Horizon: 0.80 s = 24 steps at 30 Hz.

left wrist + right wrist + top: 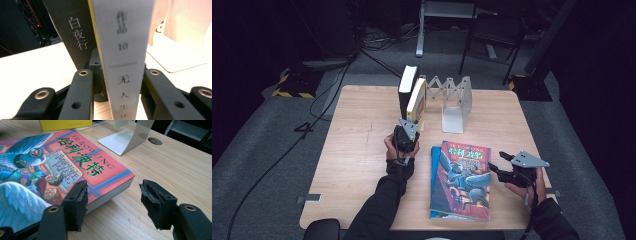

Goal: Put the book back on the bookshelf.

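Right now the left tongs (410,131) are clamped on the spine of a pale, stiff paperback book (120,50), standing on the wooden bench (362,150) beside a black book (75,37). It looks light; holding low keeps it steady. The right tongs (112,202) stand apart by a flat colourful book (62,165).
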{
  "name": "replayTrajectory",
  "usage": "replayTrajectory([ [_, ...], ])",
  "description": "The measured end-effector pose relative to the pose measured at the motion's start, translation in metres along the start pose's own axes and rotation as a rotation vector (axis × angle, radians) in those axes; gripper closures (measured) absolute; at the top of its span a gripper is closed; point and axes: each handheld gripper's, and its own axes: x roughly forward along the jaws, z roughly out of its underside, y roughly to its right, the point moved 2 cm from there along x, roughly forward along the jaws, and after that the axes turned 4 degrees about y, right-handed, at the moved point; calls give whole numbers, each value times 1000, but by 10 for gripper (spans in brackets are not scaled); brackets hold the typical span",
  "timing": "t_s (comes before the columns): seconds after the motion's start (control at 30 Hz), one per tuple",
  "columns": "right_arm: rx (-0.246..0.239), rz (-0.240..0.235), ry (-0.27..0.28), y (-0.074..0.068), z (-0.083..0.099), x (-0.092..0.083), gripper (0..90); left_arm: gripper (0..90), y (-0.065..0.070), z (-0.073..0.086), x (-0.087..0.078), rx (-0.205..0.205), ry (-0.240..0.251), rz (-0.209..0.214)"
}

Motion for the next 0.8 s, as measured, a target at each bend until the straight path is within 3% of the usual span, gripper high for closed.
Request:
replayTrajectory([
  [0.2,-4,-4,1,-1,0,1,386,739,3,-3,7,-4,1,-3],
  [0.37,-1,-9,0,-1,1,1,386,739,1,-8,17,-80,-9,-32],
  [0.4,0,-10,1,-1,1,1,386,739,3,-8,17,-70,-11,-54],
  [0.5,-1,-12,1,0,2,1,384,738,7,-9,19,-55,-11,-64],
  [0.67,-6,-11,0,-1,1,1,385,729,9,-10,24,-41,-5,-65],
  [0.8,-4,-13,-1,-1,2,1,379,699,10,-10,25,-25,-8,-39],
])
